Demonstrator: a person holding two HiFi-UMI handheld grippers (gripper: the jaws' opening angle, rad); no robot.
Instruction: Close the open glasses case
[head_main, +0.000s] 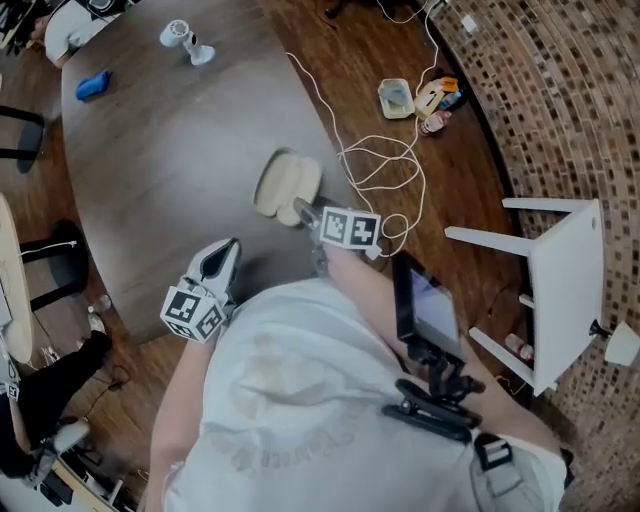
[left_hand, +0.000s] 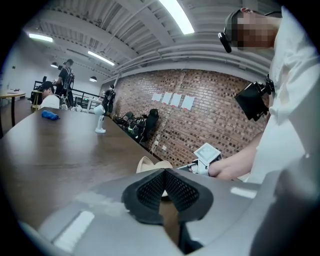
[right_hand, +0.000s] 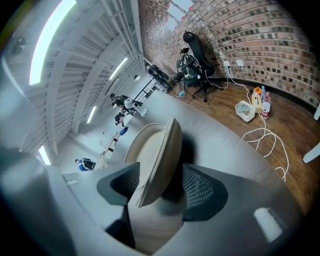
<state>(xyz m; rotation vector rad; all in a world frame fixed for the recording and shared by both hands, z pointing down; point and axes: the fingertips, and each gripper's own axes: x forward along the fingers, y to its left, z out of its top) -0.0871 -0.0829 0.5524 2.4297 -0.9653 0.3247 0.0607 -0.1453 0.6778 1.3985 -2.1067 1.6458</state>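
The glasses case (head_main: 287, 185) lies open on the counter (head_main: 170, 150), its cream lid standing up, at about eleven o'clock from the right gripper (head_main: 303, 212). That gripper's jaws are spread wide with the raised lid between them, not clamped on it. The left gripper (left_hand: 165, 192), at seven o'clock from the case, has its jaws together on nothing. The closing step looks barely started. Next, I judge, the lid needs pressing down onto the base until it shuts.
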